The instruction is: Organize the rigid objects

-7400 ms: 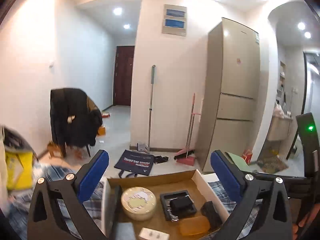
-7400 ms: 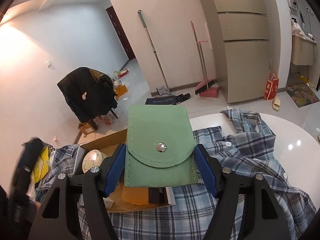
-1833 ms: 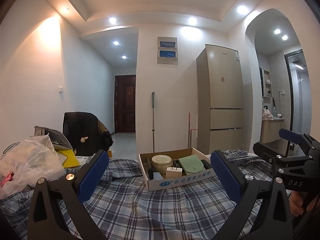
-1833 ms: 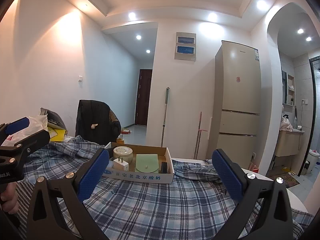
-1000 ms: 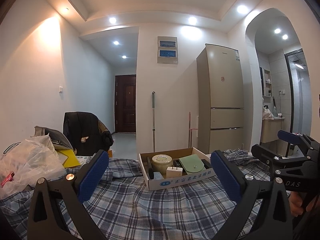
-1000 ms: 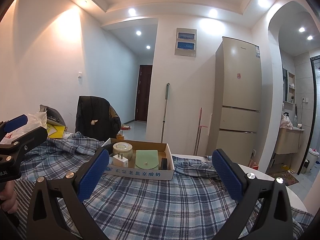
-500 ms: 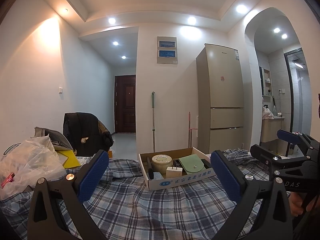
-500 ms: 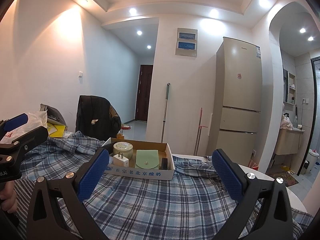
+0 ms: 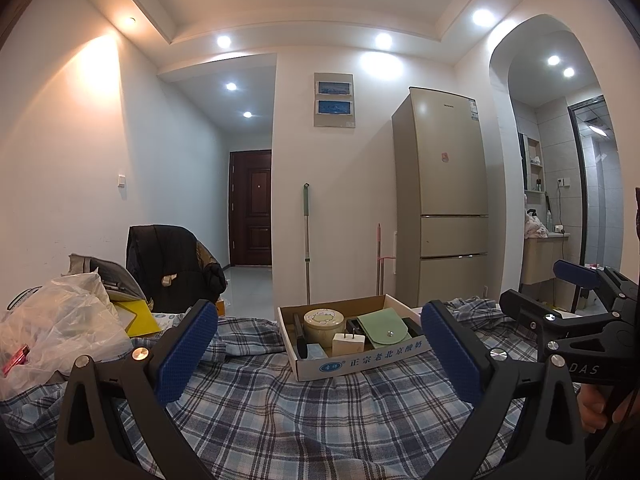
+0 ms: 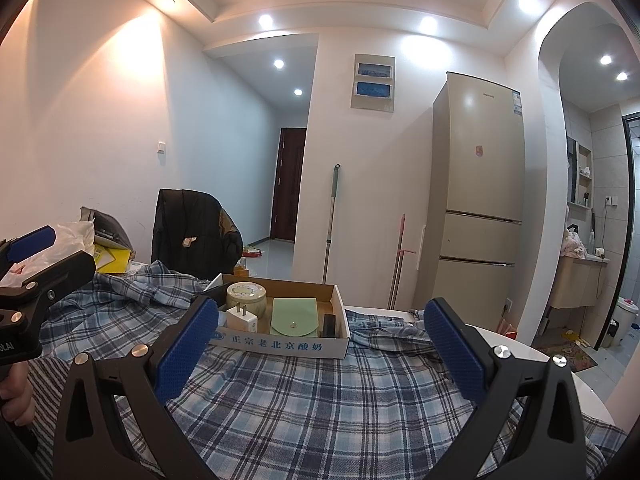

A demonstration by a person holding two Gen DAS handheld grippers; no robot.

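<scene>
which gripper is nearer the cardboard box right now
Neither clearly: both sit back from the shallow cardboard box by a similar stretch of plaid cloth. The left gripper faces it slightly from the left, the right gripper slightly from the right. Both jaws stand open and empty.

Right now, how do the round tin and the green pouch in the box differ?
The round tin is a cream cylinder standing upright with a printed lid; the green pouch is flat, leaning at a tilt, closed by a metal snap. The tin sits towards the box's left, the pouch to its right. Both lie inside the cardboard box, beside the white plug.
</scene>
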